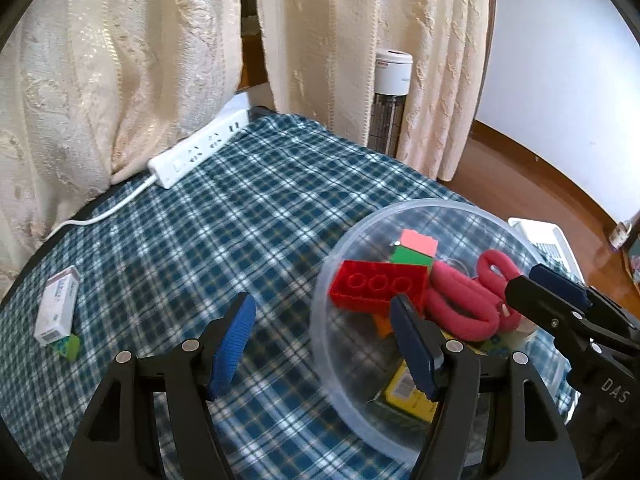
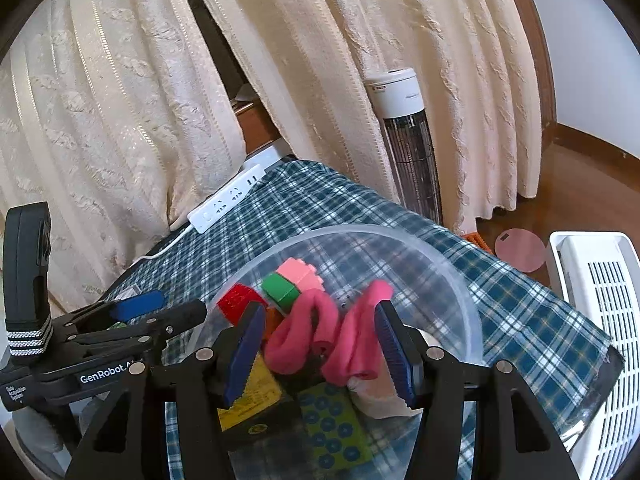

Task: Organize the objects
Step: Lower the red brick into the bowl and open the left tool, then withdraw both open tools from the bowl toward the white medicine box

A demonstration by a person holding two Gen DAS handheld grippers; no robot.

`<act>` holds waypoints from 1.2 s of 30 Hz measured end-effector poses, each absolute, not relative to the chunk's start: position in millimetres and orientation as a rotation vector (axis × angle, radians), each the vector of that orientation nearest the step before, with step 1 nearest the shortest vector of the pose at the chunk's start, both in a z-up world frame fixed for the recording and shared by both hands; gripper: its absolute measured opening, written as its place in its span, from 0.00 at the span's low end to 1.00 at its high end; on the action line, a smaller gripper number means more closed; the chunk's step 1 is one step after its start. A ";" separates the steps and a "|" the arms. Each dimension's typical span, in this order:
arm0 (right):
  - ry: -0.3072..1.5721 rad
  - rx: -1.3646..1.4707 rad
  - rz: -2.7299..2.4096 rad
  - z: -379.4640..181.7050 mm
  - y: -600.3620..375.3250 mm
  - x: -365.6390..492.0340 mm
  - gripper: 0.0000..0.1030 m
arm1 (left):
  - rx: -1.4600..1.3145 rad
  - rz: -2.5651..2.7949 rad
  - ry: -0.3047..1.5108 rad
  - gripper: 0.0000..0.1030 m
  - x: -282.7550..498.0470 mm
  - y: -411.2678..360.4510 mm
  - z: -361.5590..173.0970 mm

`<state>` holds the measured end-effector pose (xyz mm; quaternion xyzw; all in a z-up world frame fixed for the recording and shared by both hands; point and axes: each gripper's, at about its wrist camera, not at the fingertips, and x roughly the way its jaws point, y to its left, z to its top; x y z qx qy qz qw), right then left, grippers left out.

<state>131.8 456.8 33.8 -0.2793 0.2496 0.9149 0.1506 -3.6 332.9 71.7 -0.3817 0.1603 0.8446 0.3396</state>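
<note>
Jaws of right gripper open; "GenRobot" on left gripper.

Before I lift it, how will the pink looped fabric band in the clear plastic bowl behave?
The pink looped fabric band will probably be floppy: it lies folded and bent in the clear plastic bowl. It looks soft and padded, so likely light and easy to squeeze. Its loops drape against the red toy brick, so lifting it may drag or nudge that brick.
</note>
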 end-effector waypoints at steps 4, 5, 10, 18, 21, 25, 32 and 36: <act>0.701 -0.807 2.645 37.4 446.9 128.7 0.58 | -0.986 2.225 0.420 0.69 -4.5 321.8 74.1; 0.698 -0.807 2.648 37.8 445.2 128.1 0.58 | -0.984 2.231 0.420 0.69 -4.9 319.4 74.5; 0.681 -0.817 2.668 40.2 432.4 123.3 0.58 | -0.973 2.279 0.420 0.69 -7.0 301.5 77.6; 0.651 -0.837 2.707 44.5 410.1 111.9 0.59 | -0.977 2.355 0.418 0.69 -14.3 271.5 77.3; 0.639 -0.839 2.720 46.4 401.4 107.3 0.65 | -0.978 2.382 0.421 0.69 -17.0 262.0 77.0; 0.618 -0.850 2.737 48.4 390.4 100.5 0.66 | -0.977 2.423 0.424 0.69 -21.9 247.9 76.8; 0.593 -0.884 2.759 48.6 371.5 86.5 0.66 | -0.977 2.478 0.424 0.69 -29.3 224.8 75.6; 0.577 -0.905 2.774 47.7 359.9 79.3 0.67 | -0.986 2.514 0.428 0.70 -35.0 211.7 73.8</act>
